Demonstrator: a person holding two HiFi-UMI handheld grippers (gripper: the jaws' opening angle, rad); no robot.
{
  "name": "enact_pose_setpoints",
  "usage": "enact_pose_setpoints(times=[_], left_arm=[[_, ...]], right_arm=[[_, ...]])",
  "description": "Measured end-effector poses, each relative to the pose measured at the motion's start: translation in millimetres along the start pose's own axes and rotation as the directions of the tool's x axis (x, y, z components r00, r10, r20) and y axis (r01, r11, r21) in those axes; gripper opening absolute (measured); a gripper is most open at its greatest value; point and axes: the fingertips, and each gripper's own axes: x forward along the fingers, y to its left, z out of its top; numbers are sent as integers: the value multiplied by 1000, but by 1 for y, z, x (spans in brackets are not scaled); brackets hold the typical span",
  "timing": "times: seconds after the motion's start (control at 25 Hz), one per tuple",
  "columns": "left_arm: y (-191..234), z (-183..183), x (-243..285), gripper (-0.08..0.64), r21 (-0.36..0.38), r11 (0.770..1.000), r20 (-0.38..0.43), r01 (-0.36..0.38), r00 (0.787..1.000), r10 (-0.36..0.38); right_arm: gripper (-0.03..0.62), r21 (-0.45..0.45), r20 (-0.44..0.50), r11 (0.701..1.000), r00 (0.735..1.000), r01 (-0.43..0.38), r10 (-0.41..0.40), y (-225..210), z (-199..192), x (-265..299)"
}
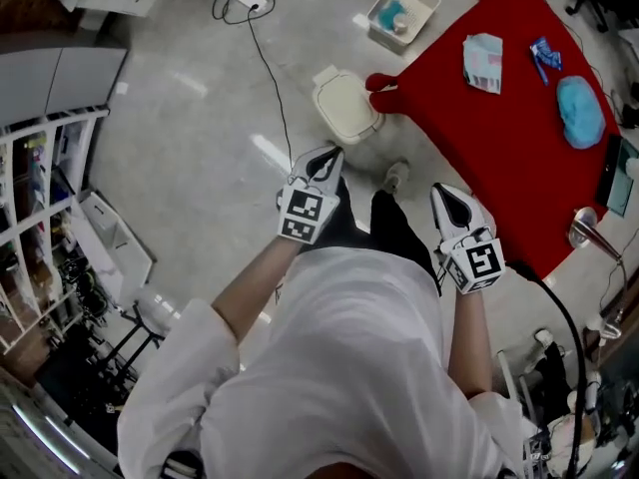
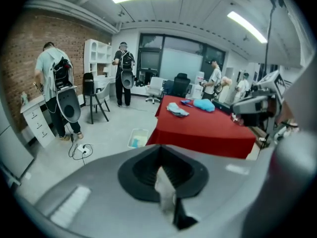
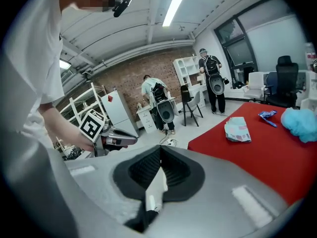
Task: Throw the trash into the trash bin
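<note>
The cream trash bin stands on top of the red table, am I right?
Not quite. The cream trash bin stands on the floor, just off the corner of the red table, not on top of it. The head view shows this.

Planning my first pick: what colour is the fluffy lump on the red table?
The fluffy lump is light blue; the head view shows it best.
</note>
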Motion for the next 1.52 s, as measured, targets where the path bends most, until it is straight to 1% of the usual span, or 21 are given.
enact_pose_setpoints(times=[0.08,0.28,0.48,0.56,0.64,0.76,1.0,1.28,1.44,1.52], left_arm=[[2,-19,21,3,-1,1000,-27,9,1000,-9],[4,-69,57,3,-18,999,-105,29,994,-31],[10,-138,108,3,-33,999,-196,14,980,-20],[13,-161,130,3,-39,999,-218,6,976,-15],[17,-181,151,3,-32,999,-239,4,971,-11],[15,-212,184,3,2,1000,-272,0,962,0],[17,-279,244,3,55,998,-352,-2,936,22],[13,-343,314,3,45,999,-424,-17,905,34],[25,-373,346,3,73,997,-470,-41,880,70],[26,-385,355,3,75,995,-492,-63,866,92]], right_arm=[[0,5,-12,1000,1000,8,-8,-6,-11,6],[0,60,-51,998,999,22,-19,-5,-38,15],[0,85,-89,995,995,55,-48,-11,-70,32],[0,102,-94,992,994,73,-64,-16,-80,40],[0,119,-92,989,993,83,-72,-21,-91,49],[0,131,-99,987,992,88,-75,-30,-109,60],[0,178,-111,981,992,71,-52,-37,-145,83],[0,218,-141,975,990,46,-15,-53,-190,99],[0,245,-151,968,988,55,-17,-64,-213,107],[0,255,-161,965,987,59,-18,-69,-224,107]])
